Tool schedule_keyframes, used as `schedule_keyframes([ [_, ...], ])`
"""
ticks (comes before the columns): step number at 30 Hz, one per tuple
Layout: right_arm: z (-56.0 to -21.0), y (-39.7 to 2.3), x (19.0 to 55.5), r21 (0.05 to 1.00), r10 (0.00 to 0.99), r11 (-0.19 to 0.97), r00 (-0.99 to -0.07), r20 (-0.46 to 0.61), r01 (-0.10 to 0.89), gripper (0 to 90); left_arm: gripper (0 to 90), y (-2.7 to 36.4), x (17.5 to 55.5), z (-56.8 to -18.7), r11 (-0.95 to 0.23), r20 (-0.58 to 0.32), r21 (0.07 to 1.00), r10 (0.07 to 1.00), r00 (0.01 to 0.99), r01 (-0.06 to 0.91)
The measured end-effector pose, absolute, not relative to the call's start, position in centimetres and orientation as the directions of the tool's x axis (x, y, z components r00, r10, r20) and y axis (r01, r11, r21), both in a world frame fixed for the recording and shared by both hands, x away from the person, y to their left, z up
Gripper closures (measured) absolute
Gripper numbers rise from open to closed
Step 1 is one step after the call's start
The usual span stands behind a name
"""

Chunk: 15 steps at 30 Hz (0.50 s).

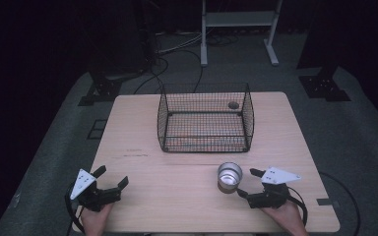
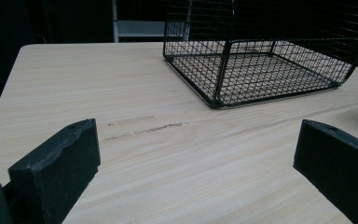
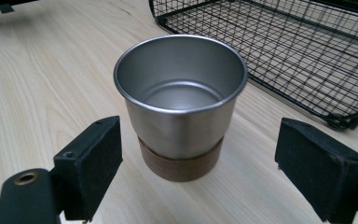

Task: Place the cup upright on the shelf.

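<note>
Lining up on the cup, the right gripper (image 1: 247,183) sits near the front edge of the table (image 1: 177,196), toward its right front corner, jaws spread wide and nothing between them yet. In the right gripper view the steel cup (image 3: 181,100) stands upright dead ahead of the right gripper's own jaws, just beyond the pads (image 3: 93,163), empty, with a brown band round its base. From above the cup (image 1: 229,177) is just to the left of that claw, well short of the wire basket (image 1: 205,118) that sits at the middle of the table toward the far edge.

The step, as I read it, is the grasp. To do it well, slide forward level until the pads flank the wall, one on each side, and close on the straight steel above the band, not up at the flared rim where a pad could slip. Keep the claw off the table so it does not nudge the cup over. The approach looks centred already; that's good.

Over at the left front corner, the left gripper (image 1: 112,182) waits open too, holding nothing, bare wood and the basket (image 2: 261,60) ahead of it.
</note>
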State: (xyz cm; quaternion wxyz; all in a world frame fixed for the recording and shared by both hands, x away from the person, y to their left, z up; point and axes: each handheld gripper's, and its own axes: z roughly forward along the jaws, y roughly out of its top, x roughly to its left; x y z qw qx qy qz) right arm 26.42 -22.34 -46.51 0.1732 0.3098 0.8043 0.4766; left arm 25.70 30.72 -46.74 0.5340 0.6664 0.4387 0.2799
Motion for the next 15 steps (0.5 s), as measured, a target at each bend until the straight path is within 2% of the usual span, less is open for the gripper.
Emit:
schedule_keyframes([
  [15, -47.2, -19.3, 27.5, 0.859, 0.685, 0.385, -0.728, -0.021, 0.338, 13.7, 0.0, 30.8, 25.6, -46.7, -0.049, -0.089, 0.959, 0.883, 0.461, 0.280],
])
